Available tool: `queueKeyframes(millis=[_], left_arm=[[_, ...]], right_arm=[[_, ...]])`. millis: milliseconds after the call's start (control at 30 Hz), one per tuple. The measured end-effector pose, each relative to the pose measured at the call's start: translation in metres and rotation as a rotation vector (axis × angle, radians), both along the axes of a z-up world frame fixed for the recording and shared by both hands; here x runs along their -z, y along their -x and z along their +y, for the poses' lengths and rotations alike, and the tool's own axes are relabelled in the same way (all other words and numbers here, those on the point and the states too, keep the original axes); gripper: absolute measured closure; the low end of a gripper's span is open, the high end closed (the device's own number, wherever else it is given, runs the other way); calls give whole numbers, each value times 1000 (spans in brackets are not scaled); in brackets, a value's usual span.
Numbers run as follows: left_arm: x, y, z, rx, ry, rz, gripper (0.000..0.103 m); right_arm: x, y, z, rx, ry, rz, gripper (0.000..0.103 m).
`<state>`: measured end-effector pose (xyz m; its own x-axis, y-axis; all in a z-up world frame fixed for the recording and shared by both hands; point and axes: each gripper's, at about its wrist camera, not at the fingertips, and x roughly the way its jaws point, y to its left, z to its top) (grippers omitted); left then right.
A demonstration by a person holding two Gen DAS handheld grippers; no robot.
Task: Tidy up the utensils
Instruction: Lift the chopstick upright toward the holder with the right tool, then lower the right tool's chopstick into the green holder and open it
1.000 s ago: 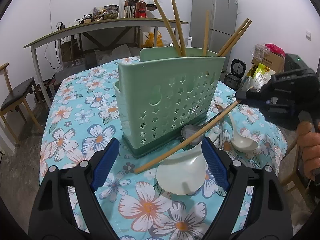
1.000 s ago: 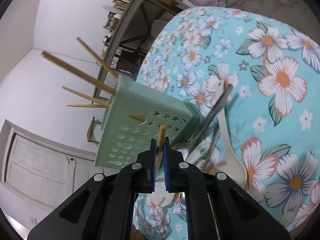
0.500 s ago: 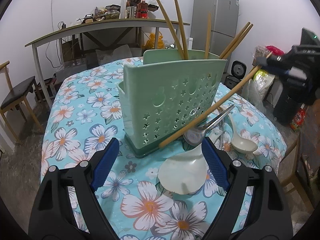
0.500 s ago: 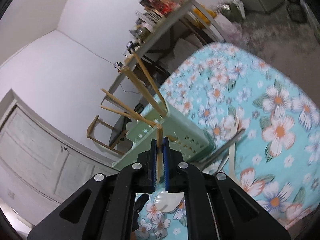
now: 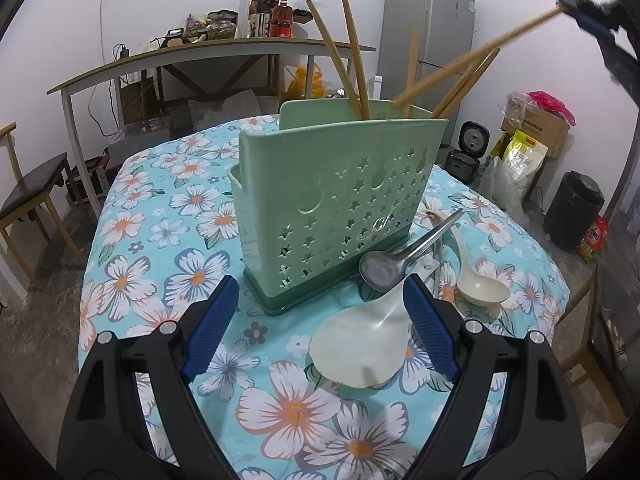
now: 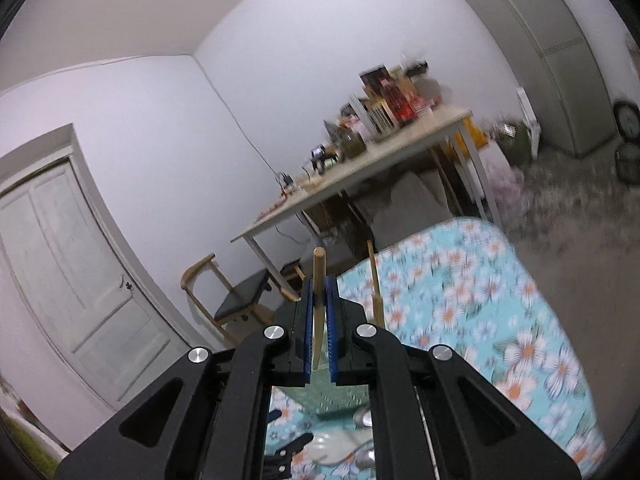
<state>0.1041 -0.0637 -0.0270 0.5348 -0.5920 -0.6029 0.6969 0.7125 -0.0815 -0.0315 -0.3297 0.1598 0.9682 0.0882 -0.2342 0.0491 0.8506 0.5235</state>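
A person working two hand-held grippers is sorting cutlery at a table (image 5: 132, 184) draped in a turquoise floral cloth, and the step in hand appears to be feeding one more wooden chopstick (image 5: 476, 56) into the mint-green utensil holder (image 5: 340, 200). The right gripper (image 6: 318, 316) is clamping that chopstick near its upper end between narrow blue ribbed pads, high above and to the right of the left tongs, with the stick's lower tip angling down to the holder's rim (whether it is already inside the back compartment cannot be told). The next move, by this reading, calls for lowering the stick along its own line until it seats among the other chopsticks (image 5: 348, 56), then parting the pads. The left gripper (image 5: 320, 332) is hovering wide and empty, low over the cloth, its pads flanking the holder's base. Lying just ahead of its right pad are a glossy cream rice paddle (image 5: 360, 352), broad and shallow, with a dull steel spoon (image 5: 404, 256) resting its bowl near the paddle's neck, and a smooth cream soup spoon (image 5: 480, 288) just right of both. The holder is rigid moulded plastic, its front wall pierced with star and moon cut-outs over a darker green drip tray; the sticks are plain, round and matte.
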Motion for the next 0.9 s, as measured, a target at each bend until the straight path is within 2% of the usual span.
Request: queueKeyframes(millis=[133,267,533,900], left_arm=[[-1,1,1,-2,0,-4,22],[-1,1,4,-11,0,-3,22],[0,-1,6,-21,1,2,22],[3,-4,7,-28,1,10,23]], right_arm=[[-13,-8,0,17,55,-11,97],[-18,-21,0,56,117,20,97],[-6,-62,4,90,216,116,97],[0,-102,27,58,322,195,96]])
